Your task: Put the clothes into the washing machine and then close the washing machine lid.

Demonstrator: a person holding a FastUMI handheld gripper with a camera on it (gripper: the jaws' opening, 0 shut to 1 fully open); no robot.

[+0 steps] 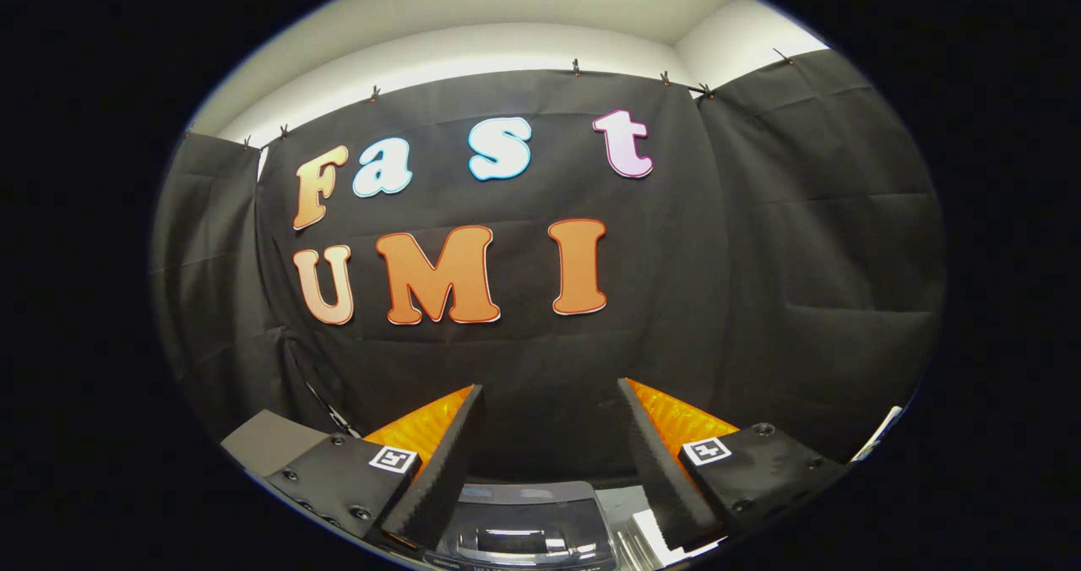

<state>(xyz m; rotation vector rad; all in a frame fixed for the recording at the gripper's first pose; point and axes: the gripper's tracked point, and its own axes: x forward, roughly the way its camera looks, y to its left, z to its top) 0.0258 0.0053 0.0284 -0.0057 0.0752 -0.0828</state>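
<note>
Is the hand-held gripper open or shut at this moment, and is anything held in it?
Open. The hand-held gripper has its fingers spread wide with only the black cloth wall showing through the gap; nothing is between them.

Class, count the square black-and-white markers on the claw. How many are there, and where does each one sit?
2. The left marker sits at the base of the left finger, the right marker at the base of the right finger. The claw is open, with nothing between its fingers.

We've got our gripper (pixel 551 398) held up and level, pointing straight ahead, both fingers (pixel 448 461) spread wide apart with nothing pinched between them, just open air in the gap.
</note>
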